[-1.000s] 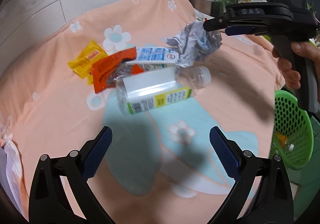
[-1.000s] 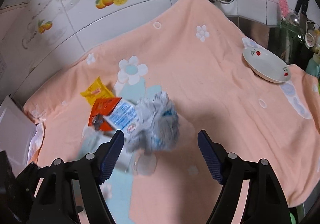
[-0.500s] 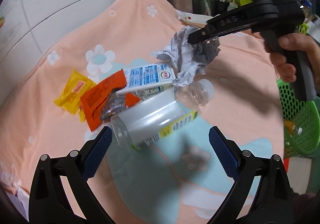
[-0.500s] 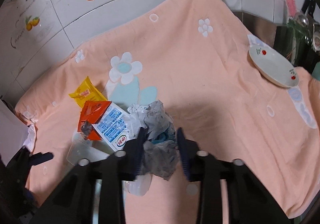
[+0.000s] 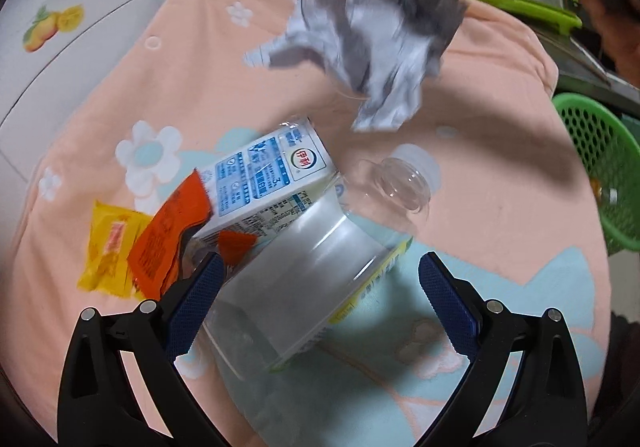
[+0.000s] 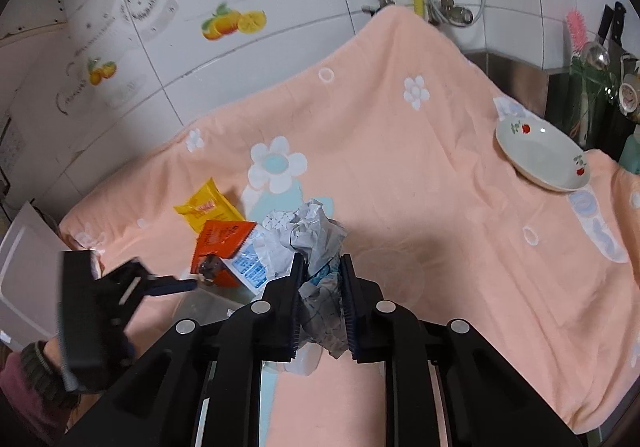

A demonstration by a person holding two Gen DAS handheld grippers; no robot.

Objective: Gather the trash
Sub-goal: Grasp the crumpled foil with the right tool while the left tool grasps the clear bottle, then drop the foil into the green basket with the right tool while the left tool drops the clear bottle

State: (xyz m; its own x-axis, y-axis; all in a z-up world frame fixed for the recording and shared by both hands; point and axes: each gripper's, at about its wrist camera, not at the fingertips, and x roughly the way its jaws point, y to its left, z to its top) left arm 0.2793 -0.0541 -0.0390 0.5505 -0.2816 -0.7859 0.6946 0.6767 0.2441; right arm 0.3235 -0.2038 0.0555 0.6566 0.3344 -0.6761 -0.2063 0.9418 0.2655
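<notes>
My right gripper point(image 6: 320, 267) is shut on a crumpled grey-white paper ball point(image 6: 316, 243) and holds it above the peach cloth; the ball shows lifted in the left wrist view point(image 5: 372, 43). My left gripper point(image 5: 318, 275) is open, its fingers either side of a clear plastic bottle point(image 5: 316, 267) lying on the cloth. A blue-white milk carton point(image 5: 264, 175), an orange wrapper point(image 5: 168, 231) and a yellow wrapper point(image 5: 110, 247) lie beside the bottle.
A green perforated basket point(image 5: 596, 167) sits off the cloth's right edge with some trash inside. A white plate point(image 6: 540, 155) rests at the far right of the cloth. Tiled wall and pipes stand behind; utensils crowd the back right.
My right gripper closed on the paper ball and lifted it off the pile. My left gripper moved forward until its open fingers flank the bottle.
</notes>
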